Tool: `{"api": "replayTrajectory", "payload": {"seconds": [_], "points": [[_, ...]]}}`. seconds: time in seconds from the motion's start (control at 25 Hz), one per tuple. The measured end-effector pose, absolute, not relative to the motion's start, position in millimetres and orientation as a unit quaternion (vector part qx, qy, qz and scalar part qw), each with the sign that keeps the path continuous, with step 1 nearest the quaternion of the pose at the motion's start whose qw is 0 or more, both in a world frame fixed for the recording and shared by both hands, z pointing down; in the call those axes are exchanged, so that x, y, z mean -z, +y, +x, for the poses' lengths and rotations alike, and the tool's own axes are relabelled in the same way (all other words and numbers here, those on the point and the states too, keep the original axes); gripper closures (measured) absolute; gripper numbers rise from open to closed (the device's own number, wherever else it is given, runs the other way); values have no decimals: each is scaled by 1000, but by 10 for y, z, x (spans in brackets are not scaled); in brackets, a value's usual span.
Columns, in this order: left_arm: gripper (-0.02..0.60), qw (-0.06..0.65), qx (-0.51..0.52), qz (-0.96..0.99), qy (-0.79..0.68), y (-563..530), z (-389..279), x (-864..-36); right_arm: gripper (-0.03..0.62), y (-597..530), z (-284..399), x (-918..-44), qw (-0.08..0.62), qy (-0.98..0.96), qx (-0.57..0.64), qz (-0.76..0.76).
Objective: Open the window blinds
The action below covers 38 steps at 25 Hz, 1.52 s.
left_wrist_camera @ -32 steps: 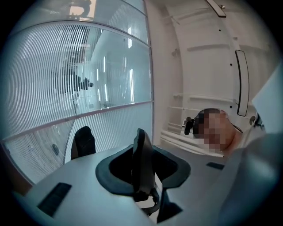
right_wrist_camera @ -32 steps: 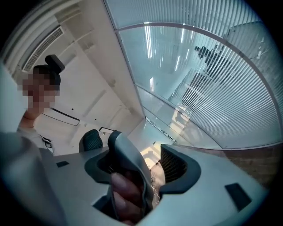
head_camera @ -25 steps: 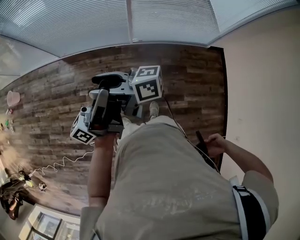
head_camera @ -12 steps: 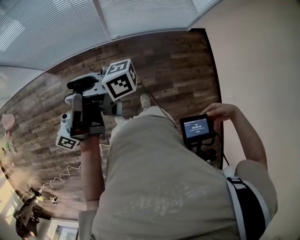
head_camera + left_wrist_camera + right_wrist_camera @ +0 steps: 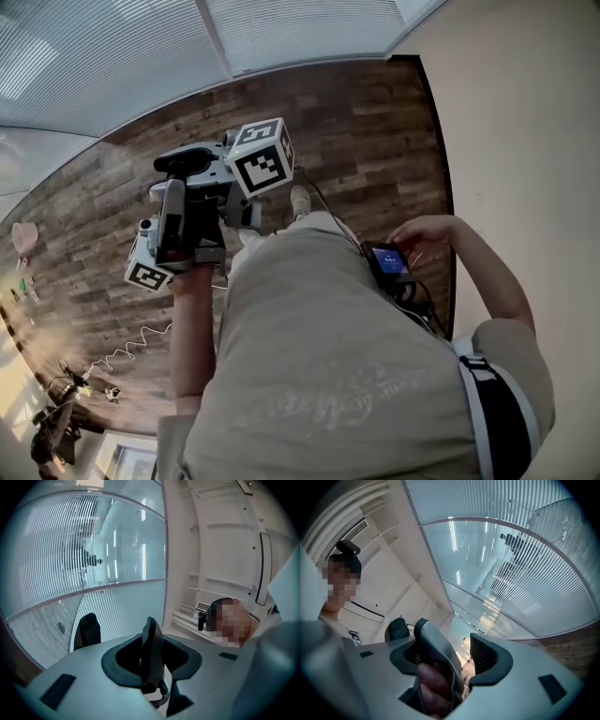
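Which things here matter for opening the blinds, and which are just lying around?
For the job:
- window blinds
- left gripper
- right gripper

Lying about:
- white coiled cable on the floor
- dark clutter at lower left
- pink item at far left

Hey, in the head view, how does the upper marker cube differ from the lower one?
The upper cube looks bigger and shows its faces in full, while the lower cube looks smaller and is partly covered by the dark housing. The upper cube sits toward the blinds. The lower cube sits right beside the person's left hand. Both are white cubes with black square markers.
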State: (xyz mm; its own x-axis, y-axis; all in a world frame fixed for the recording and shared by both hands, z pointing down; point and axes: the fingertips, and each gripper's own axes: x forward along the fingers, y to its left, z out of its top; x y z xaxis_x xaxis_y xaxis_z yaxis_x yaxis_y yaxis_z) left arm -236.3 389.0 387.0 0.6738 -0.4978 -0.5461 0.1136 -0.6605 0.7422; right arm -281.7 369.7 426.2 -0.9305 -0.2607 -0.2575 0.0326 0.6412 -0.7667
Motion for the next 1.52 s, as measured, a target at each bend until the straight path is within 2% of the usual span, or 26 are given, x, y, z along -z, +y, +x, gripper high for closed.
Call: {"api": "replayTrajectory", "payload": {"seconds": [0.56,0.84,1.04,1.16,1.32,1.44,1.52], "points": [[457,425,405,802,-111,3868,-2358,-3850,342,3700,-2805,-4267,153,879,445,-72],[457,410,390,819,-96,3886,-2283,-3648,342,3700,-2696,-3970,166,888,423,-71],[457,423,406,807,-68,3923,-2313,-3576,349,3742,-2719,-3869,150,890,423,-79],[459,429,390,815,-19,4008,-2149,-3551,396,3817,-2553,-3806,180,895,398,-96],[460,414,350,840,22,4227,-1788,-3602,402,3994,-2211,-3823,226,900,361,-90],[460,418,336,844,1,4138,-1713,-3660,402,3885,-2115,-3895,229,893,369,-122],[459,371,291,881,-40,4142,-1525,-3744,404,3847,-1887,-4021,208,903,337,-169]]}}
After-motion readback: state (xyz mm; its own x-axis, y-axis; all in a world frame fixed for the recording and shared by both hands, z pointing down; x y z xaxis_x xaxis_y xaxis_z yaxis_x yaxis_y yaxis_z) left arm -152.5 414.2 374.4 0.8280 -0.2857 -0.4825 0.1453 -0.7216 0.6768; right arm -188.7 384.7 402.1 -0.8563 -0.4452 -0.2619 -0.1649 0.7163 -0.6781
